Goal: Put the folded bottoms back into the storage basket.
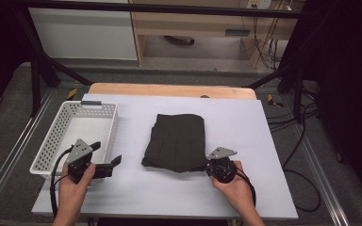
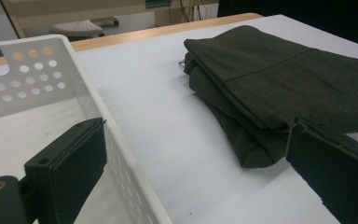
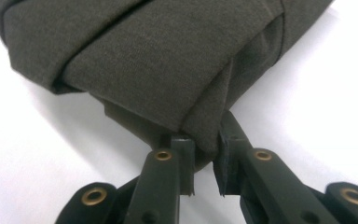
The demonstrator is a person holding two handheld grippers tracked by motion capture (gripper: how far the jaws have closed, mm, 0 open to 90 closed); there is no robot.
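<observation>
Basket [image 1: 102, 109] left of folded cloth [image 1: 176, 141], well apart.

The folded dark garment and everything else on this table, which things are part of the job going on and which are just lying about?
In the job:
folded dark garment, a corner pinched by the right claw
right claw
left claw, open, beside the basket

Lying about:
white perforated basket
white table sheet
cables on the floor
</observation>
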